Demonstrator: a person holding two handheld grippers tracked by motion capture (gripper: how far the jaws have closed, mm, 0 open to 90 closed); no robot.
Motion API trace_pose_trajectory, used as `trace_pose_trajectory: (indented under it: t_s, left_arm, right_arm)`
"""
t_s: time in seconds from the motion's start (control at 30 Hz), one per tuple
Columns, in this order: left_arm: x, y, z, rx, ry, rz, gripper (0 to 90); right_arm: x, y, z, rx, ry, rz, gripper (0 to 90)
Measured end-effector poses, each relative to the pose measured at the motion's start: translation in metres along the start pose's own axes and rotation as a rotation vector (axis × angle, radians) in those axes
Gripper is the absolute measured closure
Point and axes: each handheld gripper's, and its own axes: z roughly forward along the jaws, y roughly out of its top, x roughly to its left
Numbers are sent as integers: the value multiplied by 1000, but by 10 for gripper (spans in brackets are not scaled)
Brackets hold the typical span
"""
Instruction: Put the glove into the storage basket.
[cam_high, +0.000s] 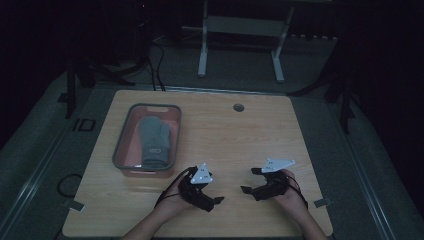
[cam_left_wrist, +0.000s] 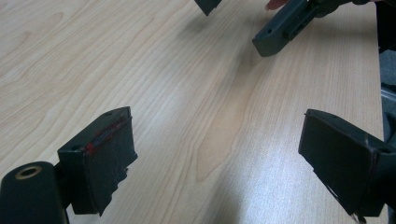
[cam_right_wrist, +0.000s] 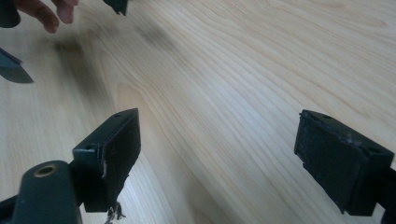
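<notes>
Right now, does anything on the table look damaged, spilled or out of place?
Only small wear: the left gripper has a jaw pad torn at its edge with red showing, and a frayed thread hangs from the right gripper. The grey mitten lies neatly inside the bin.

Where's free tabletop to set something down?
Bare wood runs from the bin rightward to the table edge, beyond both grippers. The bin holds a grey mitten. It's crowded at the near edge: left gripper and right gripper, both open, facing.

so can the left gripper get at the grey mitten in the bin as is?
Probably yes: left gripper is open and empty, the bin has no lid, and the grey mitten lies uncovered on top.
</notes>
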Motion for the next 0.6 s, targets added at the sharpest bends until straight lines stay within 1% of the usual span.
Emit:
trace_pose_trajectory:
  t_s: [0.07,0.1,0.17,0.3,0.4,0.5,0.6]
  left_arm:
    - [-1,-2,2,-7,-8,-5,110]
    - [-2,-3,4,-9,-7,-3,110]
    - [-3,-6,6,-20,-19,-4,110]
    - [-5,-10,8,-23,-27,-2,110]
    - [-5,-11,9,-21,-27,0,110]
    - [-5,-10,8,-27,-26,-6,110]
    - [-4,-10,9,-21,-28,-4,110]
  right_arm:
    - [-2,-7,-3,-2,-8,8,145]
    - [-3,-11,-5,-3,-10,8,145]
    - [-4,-18,-9,-1,-26,2,145]
    - [-6,-30,-17,-18,-41,8,150]
    - [-7,-38,-23,-27,-54,-7,150]
    - [-8,-41,-27,-36,-67,-5,150]
    - [-9,-42,-27,-44,-75,-4,150]
